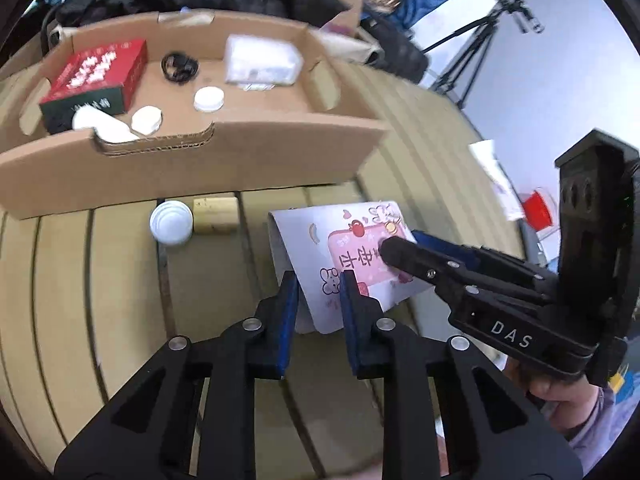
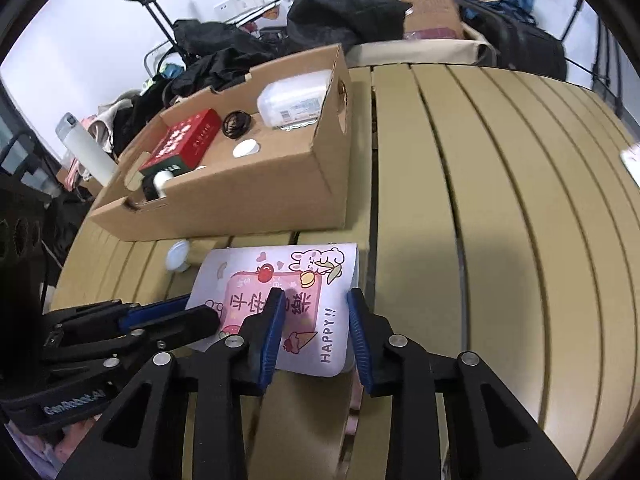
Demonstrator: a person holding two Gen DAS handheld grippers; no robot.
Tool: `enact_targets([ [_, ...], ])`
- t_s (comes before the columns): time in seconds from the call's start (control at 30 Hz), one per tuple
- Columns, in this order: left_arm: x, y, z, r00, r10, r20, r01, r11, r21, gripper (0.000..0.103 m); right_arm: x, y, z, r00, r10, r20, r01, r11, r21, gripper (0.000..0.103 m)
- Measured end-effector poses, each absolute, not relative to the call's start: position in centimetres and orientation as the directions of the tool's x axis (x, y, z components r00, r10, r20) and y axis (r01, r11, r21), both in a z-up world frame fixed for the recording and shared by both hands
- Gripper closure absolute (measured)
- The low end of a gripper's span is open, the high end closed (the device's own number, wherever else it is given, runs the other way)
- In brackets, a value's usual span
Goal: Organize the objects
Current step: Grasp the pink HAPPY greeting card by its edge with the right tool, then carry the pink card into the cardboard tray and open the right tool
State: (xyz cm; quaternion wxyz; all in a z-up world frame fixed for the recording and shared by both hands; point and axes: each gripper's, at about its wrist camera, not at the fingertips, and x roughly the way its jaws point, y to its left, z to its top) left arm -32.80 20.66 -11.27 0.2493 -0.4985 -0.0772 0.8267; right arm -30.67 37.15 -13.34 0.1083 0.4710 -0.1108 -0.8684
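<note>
Two grippers meet over one item: a white card box (image 2: pixel 280 304) printed with cartoon rabbits and a pink panel, lying on the counter (image 2: pixel 500 240) just in front of the cardboard tray (image 2: pixel 248 200). The left gripper (image 1: pixel 318 280) has its blue-padded fingers (image 1: pixel 289 296) parted on either side of the box's near corner, apparently not yet clamped. The right gripper (image 2: pixel 316 300) is likewise spread, one finger over the pink panel and the other at the box's outer edge.

To do this well, I would let one gripper take a firm hold across a narrow edge before lifting, since the box looks light and glossy and could slide or twist. The other should withdraw enough not to collide. The tray already holds a red box (image 1: pixel 96 76), a clear plastic container (image 1: pixel 262 60), a black coil (image 1: pixel 179 66) and white lids (image 1: pixel 208 99), so free floor near its middle seems the sensible target.

The counter is slatted and tan. A white cap (image 1: pixel 171 222) and a small tan block (image 1: pixel 215 215) sit by the tray's front wall. Behind are dark bags, cartons and a tripod (image 1: pixel 476 48).
</note>
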Motion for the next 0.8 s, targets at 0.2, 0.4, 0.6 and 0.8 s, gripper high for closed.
enact_targets([
  [0.2, -25.3, 19.7, -4.4, -0.441, 0.548, -0.711, -0.406, -0.828, -0.386, 0.086, -23.0, 36.9, -7.5, -0.615, -0.296, -0.731, 0.084, -0.946, 0.313, 0.069],
  [0.4, -18.1, 17.9, 0.5, -0.488, 0.587, -0.646, -0.459, -0.802, -0.383, 0.086, -14.1, 35.4, -1.7, -0.700, -0.289, -0.653, 0.110, -0.947, 0.301, 0.069],
  [0.6, -13.4, 16.0, 2.6, -0.540, 0.584, -0.606, -0.466, -0.807, -0.363, 0.086, -8.8, 33.2, 1.1, -0.745, -0.291, -0.601, 0.150, -0.950, 0.274, 0.069],
  [0.8, -11.8, 14.9, 3.7, -0.571, 0.584, -0.577, -0.471, -0.809, -0.352, 0.086, -7.7, 31.7, 2.1, -0.761, -0.289, -0.581, 0.162, -0.952, 0.261, 0.069],
])
